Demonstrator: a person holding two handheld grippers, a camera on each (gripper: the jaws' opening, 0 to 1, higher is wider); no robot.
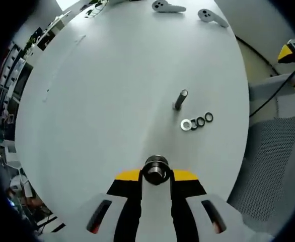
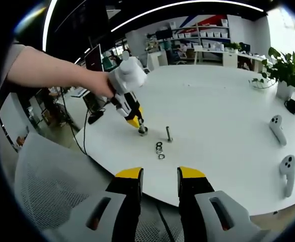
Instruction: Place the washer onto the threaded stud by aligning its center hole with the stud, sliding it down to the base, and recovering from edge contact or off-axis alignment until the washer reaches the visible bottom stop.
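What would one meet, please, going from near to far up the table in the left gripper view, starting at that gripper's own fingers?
Left gripper with its fingers closed on a dark metal nut → row of washers → upright threaded stud → two white controllers at the table's far edge.

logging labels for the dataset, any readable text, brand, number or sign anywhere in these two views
None can be read.
White table, threaded stud, washers: no markings visible.
Two white controllers: no lettering legible.
Background shelves: any print is too small and blurred.
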